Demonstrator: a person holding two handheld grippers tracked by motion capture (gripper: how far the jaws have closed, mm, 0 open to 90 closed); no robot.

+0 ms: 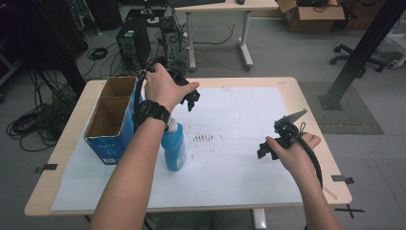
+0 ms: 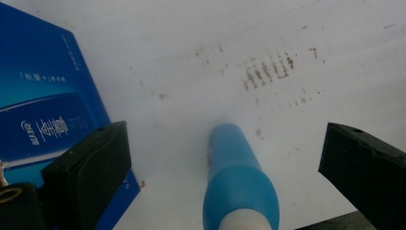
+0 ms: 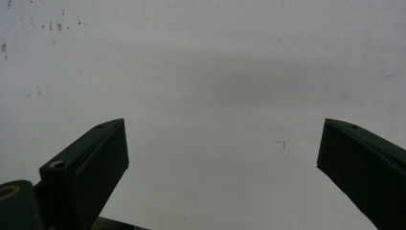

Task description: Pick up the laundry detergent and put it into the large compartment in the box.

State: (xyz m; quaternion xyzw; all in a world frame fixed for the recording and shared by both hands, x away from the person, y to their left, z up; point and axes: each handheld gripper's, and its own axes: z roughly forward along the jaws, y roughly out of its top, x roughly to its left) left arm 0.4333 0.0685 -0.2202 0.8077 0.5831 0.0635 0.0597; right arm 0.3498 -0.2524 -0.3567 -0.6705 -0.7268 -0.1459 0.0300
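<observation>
Blue plastic, the bottle point(image 1: 174, 148) stands upright on the white sheet point(image 1: 230, 158) of your bench, just beside the blue cardboard box point(image 1: 109, 122). Your left gripper point(image 1: 189, 97) hangs above it with jaws spread wide, gripping nothing. Your right gripper point(image 1: 269, 147) sits well apart over bare sheet, likewise released.

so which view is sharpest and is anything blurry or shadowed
High view: evenly lit, sharp on the white paper sheet. Left gripper view: the blue plastic bottle is soft, too close to the lens. Right gripper view: dim and greyish, a faint shadow across the sheet.
</observation>
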